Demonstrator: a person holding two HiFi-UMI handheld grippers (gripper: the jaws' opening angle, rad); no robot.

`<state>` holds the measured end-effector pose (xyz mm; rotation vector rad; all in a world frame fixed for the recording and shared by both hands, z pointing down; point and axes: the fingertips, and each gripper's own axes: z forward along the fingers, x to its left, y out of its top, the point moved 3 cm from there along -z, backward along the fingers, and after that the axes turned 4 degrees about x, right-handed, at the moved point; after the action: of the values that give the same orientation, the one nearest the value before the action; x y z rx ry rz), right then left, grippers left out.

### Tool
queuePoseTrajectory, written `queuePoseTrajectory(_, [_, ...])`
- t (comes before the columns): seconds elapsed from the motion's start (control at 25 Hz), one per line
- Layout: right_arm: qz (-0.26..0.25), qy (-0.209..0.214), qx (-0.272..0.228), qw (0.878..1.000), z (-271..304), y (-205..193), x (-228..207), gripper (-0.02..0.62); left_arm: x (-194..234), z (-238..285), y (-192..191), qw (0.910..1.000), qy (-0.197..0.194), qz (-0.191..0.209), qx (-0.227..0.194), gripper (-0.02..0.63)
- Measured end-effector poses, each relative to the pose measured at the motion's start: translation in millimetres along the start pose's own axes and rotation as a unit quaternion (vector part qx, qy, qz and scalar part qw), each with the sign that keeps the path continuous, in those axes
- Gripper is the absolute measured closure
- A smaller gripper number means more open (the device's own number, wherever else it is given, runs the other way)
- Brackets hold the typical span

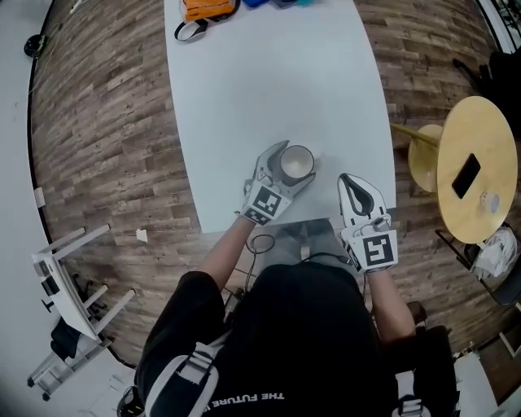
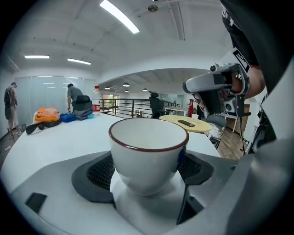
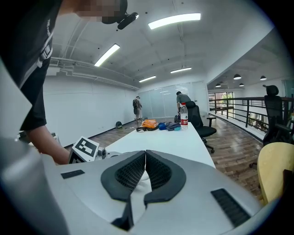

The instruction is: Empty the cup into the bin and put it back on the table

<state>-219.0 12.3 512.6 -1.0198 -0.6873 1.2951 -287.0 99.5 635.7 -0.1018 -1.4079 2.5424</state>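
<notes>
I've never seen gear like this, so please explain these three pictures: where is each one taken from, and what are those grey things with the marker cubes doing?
A person holds a hand tool in each hand, and each tool has two jaws for grasping. One picture comes from a camera on the person's head, looking down. The other two come from cameras riding on the tools, each looking along its own jaws. On the white table stands a white cup with a dark red rim, and an orange bag lies at the far end. The left gripper has its jaws wide apart with the cup between them, apparently not squeezed. The right gripper is shut and holds nothing.
</notes>
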Motion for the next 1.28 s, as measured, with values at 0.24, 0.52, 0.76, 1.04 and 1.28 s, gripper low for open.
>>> queuePoseTrajectory(0.24, [0.004, 0.000, -0.005, 1.000, -1, -3, 0, 0.578, 0, 3, -3, 0.9998, 0.005, 0.009, 0.016, 0.196])
queuePoseTrajectory(0.52, [0.007, -0.005, -0.001, 1.000, -7, -7, 0, 0.578, -5, 1, 4, 0.9997, -0.020, 0.014, 0.005, 0.201])
queuePoseTrajectory(0.76, [0.005, -0.021, -0.009, 1.000, -16, -1, -1, 0.578, -21, -21, 42, 0.9984, -0.039, -0.002, -0.042, 0.201])
queuePoseTrajectory(1.04, [-0.006, -0.020, -0.061, 0.998, -38, 33, 4, 0.575, -35, -72, 119, 0.9952, -0.049, -0.014, -0.083, 0.201])
queuePoseTrajectory(1.28, [-0.016, -0.006, -0.108, 0.994, -55, 75, 22, 0.511, -42, -110, 166, 0.9955, -0.043, -0.004, -0.085, 0.201])
